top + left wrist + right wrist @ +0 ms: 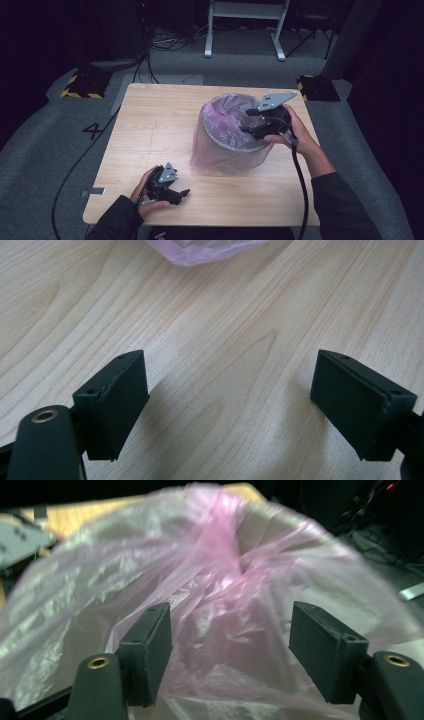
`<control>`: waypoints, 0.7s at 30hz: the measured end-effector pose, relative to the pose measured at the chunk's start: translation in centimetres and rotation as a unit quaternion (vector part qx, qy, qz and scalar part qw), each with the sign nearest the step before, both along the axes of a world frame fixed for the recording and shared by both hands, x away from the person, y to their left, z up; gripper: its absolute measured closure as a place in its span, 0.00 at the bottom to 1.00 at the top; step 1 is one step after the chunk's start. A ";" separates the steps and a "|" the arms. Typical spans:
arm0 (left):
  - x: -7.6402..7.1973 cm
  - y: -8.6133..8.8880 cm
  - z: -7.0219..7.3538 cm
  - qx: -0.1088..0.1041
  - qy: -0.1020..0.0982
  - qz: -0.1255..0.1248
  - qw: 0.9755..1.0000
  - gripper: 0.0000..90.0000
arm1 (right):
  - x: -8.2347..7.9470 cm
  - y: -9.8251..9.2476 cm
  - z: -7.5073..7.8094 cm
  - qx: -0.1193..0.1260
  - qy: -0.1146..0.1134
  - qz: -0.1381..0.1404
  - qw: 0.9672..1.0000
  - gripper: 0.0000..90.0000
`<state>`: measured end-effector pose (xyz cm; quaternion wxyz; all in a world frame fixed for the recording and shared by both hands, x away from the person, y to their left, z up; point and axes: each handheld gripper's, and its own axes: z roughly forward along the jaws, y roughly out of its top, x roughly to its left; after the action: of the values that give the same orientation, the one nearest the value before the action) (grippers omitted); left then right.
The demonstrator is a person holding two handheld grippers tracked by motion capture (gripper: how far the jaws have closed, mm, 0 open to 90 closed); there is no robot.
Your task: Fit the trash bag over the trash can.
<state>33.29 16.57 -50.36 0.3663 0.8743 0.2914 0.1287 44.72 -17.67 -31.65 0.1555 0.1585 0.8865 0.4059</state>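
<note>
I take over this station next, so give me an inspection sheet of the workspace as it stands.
Surface: light wooden table, bare wood around the bin.
Job's things: grey bin lined with a pink plastic bag, upright on the table.
Clutter: nothing seen.
Grippers: left gripper open, low over the wood; right gripper open at the bin's rim, bag film ahead of it.
Cables: black cable trailing from the right gripper; more on the floor.
Surroundings: grey carpet, white frame legs, yellow-black striped blocks.
</note>
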 end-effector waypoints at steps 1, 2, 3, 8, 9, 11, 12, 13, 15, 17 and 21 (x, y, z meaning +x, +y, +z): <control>0.0 0.0 0.0 0.000 0.001 -0.001 1.000 0.17 | 0.0 0.1 -0.1 -0.008 0.004 0.004 1.000 0.38; 0.0 0.0 0.0 0.000 0.002 -0.001 1.000 0.17 | 0.1 0.3 -0.3 -0.017 0.010 0.009 1.000 0.37; 0.1 0.0 0.0 0.000 0.002 -0.001 1.000 0.17 | 0.2 0.5 -0.4 -0.026 0.012 0.010 1.000 0.36; 0.1 0.0 0.0 -0.001 0.005 -0.001 1.000 0.16 | 0.9 0.9 -0.8 -0.052 0.033 0.007 0.998 0.31; 0.2 0.0 0.0 -0.003 0.007 0.000 1.000 0.16 | 1.0 0.8 -0.8 -0.053 0.038 0.006 0.998 0.31; 0.2 0.0 0.0 -0.003 0.008 0.000 1.000 0.16 | 1.1 0.8 -1.0 -0.058 0.045 0.002 0.997 0.29; 0.2 0.0 0.0 -0.003 0.008 0.000 1.000 0.16 | 1.2 0.9 -1.1 -0.063 0.048 -0.003 0.997 0.28; 0.2 0.0 0.0 -0.003 0.008 0.000 1.000 0.16 | 1.3 0.9 -1.2 -0.067 0.052 -0.003 0.996 0.28; 0.2 0.0 0.0 -0.003 0.008 0.000 1.000 0.16 | 1.4 1.0 -1.5 -0.076 0.060 -0.003 0.995 0.27; 0.2 0.0 0.0 -0.003 0.008 0.000 1.000 0.16 | 1.4 1.0 -1.5 -0.073 0.060 -0.006 0.995 0.27; 0.2 0.0 0.0 -0.003 0.008 -0.001 1.000 0.16 | 1.5 1.1 -1.5 -0.080 0.064 -0.011 0.995 0.26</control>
<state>33.50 16.60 -50.39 0.3668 0.8743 0.2943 0.1204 46.25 -16.61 -33.19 0.1145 0.1809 0.9225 0.3213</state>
